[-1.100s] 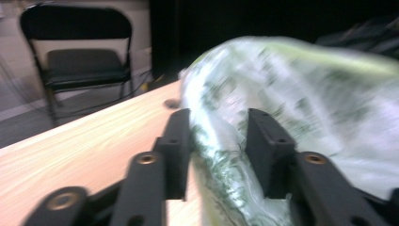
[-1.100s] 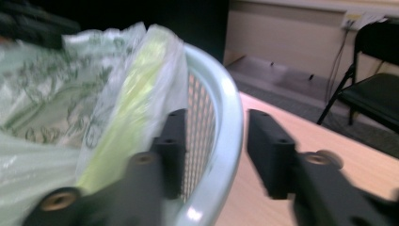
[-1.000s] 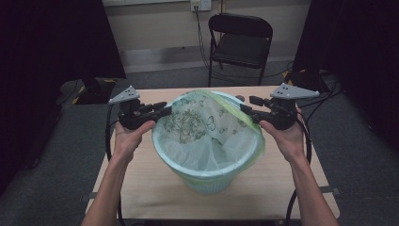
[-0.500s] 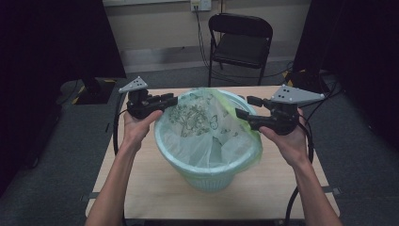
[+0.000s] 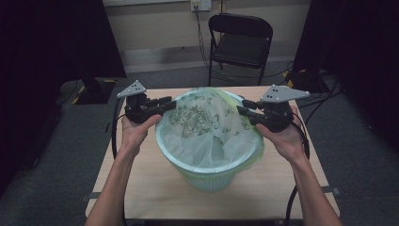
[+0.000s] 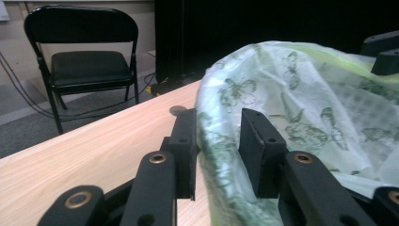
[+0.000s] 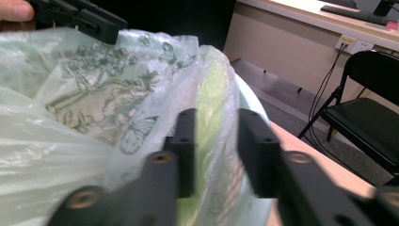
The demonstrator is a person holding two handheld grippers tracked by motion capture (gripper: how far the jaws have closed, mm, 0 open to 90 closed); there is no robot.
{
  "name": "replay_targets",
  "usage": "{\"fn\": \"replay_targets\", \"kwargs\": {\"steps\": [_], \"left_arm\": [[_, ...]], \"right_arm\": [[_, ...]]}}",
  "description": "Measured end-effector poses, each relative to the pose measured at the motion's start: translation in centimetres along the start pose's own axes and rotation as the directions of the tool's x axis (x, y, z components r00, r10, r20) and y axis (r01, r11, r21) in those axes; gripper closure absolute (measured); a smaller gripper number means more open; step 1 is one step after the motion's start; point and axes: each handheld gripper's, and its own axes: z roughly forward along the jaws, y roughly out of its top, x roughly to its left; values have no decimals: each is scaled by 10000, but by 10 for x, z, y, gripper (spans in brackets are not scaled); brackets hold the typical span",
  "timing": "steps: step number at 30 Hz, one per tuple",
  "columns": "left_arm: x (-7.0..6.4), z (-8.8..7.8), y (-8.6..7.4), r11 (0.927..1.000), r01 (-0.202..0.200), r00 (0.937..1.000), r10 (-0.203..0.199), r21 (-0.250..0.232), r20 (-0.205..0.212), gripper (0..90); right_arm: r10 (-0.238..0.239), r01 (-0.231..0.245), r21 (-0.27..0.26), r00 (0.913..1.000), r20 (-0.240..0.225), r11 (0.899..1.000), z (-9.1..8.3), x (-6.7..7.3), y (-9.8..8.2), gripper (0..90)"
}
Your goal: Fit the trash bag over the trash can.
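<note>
Left gripper [image 5: 165, 104] and right gripper [image 5: 243, 108] each pinch the bag [image 5: 207, 127] at opposite sides of the bin [image 5: 207, 176].

My left jaws stand narrow with the film bunched between them at the bin's left rim. My right jaws have just been closing on a fold at the right rim, partly shut with plastic between. The bag sits in the pale ribbed round bin at the table's [image 5: 141, 193] middle. The film is thin, crinkled and translucent, printed with green butterflies. Risk, as I judge it: an uneven pull could tear the film, slip it from the pads, or tip the light bin.
</note>
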Motion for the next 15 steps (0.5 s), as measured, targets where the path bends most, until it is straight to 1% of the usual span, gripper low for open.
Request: {"fn": "replay_targets", "kwargs": {"steps": [1, 2, 3, 5, 7, 9, 10, 12, 13, 15], "left_arm": [[0, 0, 0, 10000, -30, 10000, 30, -9, 32, 674], [0, 0, 0, 10000, -89, 10000, 88, 24, 33, 677], [0, 1, 0, 9999, -147, 9999, 146, 31, 57, 678], [0, 1, 0, 9999, -132, 9999, 132, -7, 67, 683], [0, 1, -1, 9999, -137, 9999, 137, -17, 88, 684], [-1, 2, -1, 9999, -110, 9998, 111, -73, 139, 684], [-1, 2, -1, 9999, -118, 9998, 120, -117, 178, 681], [-3, 4, 0, 9993, -366, 9993, 367, -102, 79, 674], [-4, 4, 1, 9991, -417, 9991, 417, -68, 15, 675], [-3, 4, 1, 9991, -420, 9991, 420, -32, 20, 676]], "right_arm": [[-56, 56, 108, 10000, -56, 9999, 1, -1, -1, 800], [-75, 75, 161, 10000, 8, 9998, 2, -1, -1, 886], [-122, 119, 199, 9998, 129, 9997, 3, -1, -2, 900], [55, -57, 102, 9998, 174, 9999, 4, -4, -3, 900], [197, -195, -64, 9994, 293, 9998, 3, -10, -5, 900], [424, -414, -218, 9979, 483, 9989, 3, -17, -9, 900], [607, -590, -372, 9970, 473, 9976, 3, -23, -13, 900], [836, -804, -641, 9953, 490, 9947, 2, -28, -18, 900], [881, -837, -689, 9941, 638, 9941, 1, -29, -20, 900], [1041, -983, -790, 9919, 728, 9920, 0, -32, -23, 900]]}}
